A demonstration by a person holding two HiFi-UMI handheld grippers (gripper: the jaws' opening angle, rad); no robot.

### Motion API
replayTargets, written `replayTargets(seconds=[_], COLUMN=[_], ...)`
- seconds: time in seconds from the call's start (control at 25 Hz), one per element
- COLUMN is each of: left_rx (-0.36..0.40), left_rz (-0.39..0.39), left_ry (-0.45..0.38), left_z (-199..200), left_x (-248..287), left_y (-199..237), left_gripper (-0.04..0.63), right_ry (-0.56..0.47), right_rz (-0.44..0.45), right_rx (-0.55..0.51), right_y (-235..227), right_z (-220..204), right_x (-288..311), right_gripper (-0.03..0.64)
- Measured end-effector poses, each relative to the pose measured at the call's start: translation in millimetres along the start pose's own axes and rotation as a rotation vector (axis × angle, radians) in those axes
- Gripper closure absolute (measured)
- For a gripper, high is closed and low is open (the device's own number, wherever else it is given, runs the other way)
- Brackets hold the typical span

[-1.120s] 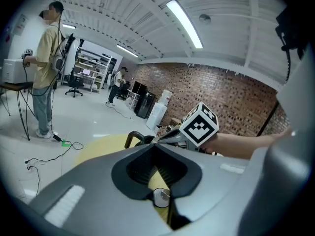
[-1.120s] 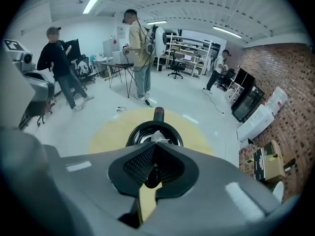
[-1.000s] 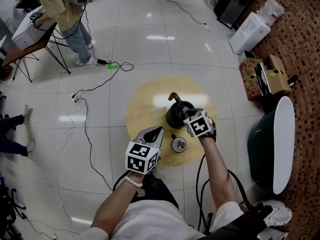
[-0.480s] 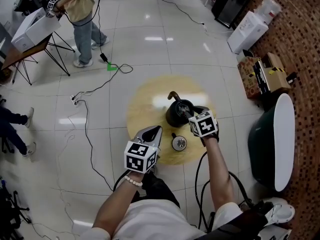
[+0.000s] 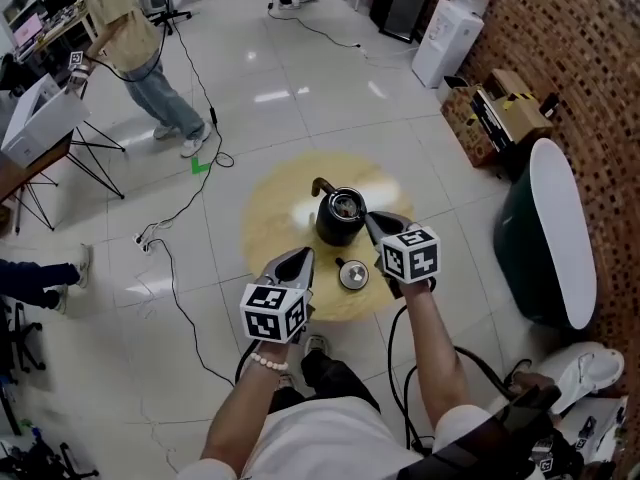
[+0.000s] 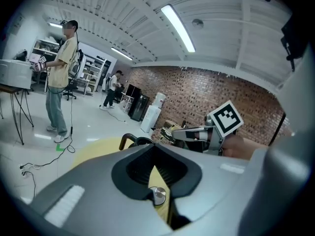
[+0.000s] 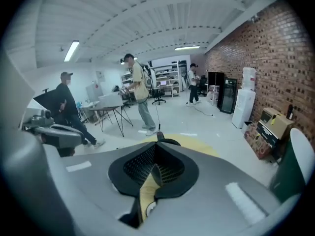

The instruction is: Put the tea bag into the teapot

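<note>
right claw (image 5: 374,222): closed on nothing, tips beside the teapot (image 5: 330,230).
left claw (image 5: 303,259): closed, empty.
tea bag (image 5: 345,205): none outside; i judge it's the pale shape inside the open pot.
remaining: maybe the lid (image 5: 353,274), lying on the tabletop (image 5: 280,218).

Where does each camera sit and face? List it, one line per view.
Head view: on the person's head, looking steeply down at the round table and teapot; arms, left gripper and right gripper show.
Left gripper view: rides the left gripper, facing along its shut jaws toward the teapot and brick wall.
Right gripper view: rides the right gripper, facing along its shut jaws past the teapot into the room.
Shared: all three see the teapot.
</note>
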State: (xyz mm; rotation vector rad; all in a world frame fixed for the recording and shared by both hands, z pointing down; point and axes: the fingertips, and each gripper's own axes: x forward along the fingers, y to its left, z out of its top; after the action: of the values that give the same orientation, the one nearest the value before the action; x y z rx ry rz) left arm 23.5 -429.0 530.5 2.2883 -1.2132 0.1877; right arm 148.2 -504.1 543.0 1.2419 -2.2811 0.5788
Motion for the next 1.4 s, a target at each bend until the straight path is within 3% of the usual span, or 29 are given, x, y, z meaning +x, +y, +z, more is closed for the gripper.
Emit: replayTargets(seconds=[0.68, 1.0, 1.4], left_rx=[0.091, 0.096, 0.104], left_rz=[-0.078, -0.093, -0.131], left_ry=[-0.012, -0.005, -0.01], left_z=[-29, -70, -91], left_x=[-91, -163, -195], left_y=[-18, -21, -44], left_gripper=[0.583, 0.583, 0.584], right_ry=[-0.26, -0.28, -0.315], right_rz=[0.008, -0.015, -0.053], right_rx=[0.113, 0.118, 0.138], right_y=[122, 186, 207], right_z=[-21, -59, -79], right_x=[-108, -143, -185], right_gripper=[0.615, 0.615, 0.615])
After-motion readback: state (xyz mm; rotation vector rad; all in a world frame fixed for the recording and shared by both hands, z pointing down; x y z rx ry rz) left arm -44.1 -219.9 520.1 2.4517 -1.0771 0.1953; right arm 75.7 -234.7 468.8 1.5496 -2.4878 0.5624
